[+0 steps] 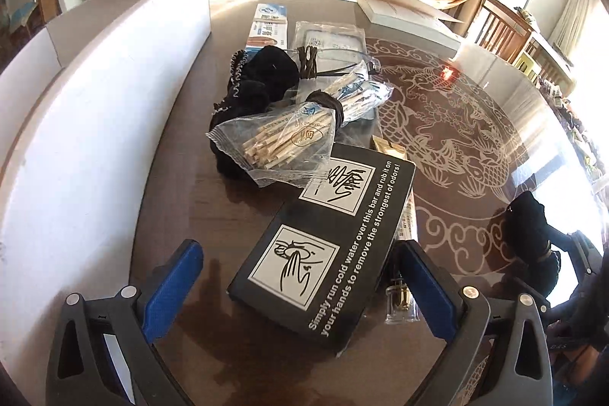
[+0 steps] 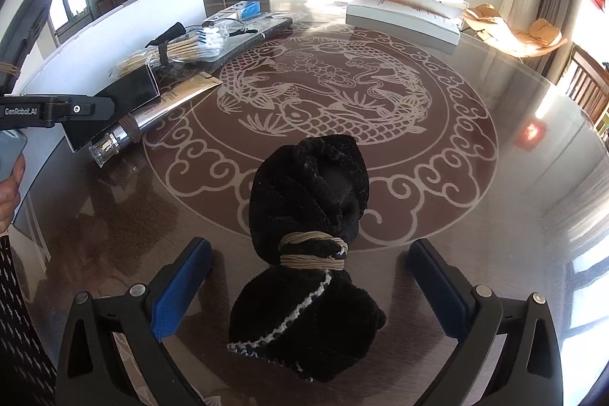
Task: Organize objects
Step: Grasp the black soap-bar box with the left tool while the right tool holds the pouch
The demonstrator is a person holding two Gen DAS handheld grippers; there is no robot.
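In the left wrist view my left gripper (image 1: 300, 276) is open, its blue fingers either side of a black box (image 1: 327, 250) with white hand-washing pictures. The box lies on the dark table. Beyond it lie a clear bag of wooden sticks (image 1: 281, 143), a black fuzzy bundle (image 1: 259, 82) and a blue and white carton (image 1: 268, 25). In the right wrist view my right gripper (image 2: 310, 288) is open around another black fuzzy bundle (image 2: 308, 253) tied with tan cord, which rests on the table. The black box (image 2: 114, 105) and the left gripper show there at the left.
A white board (image 1: 95, 94) stands along the table's left side. A flat white box (image 2: 403, 14) lies at the far edge. A silver tube with a clear cap (image 2: 125, 136) lies beside the black box. The glass table has a fish pattern (image 2: 323, 94). Chairs stand at the right.
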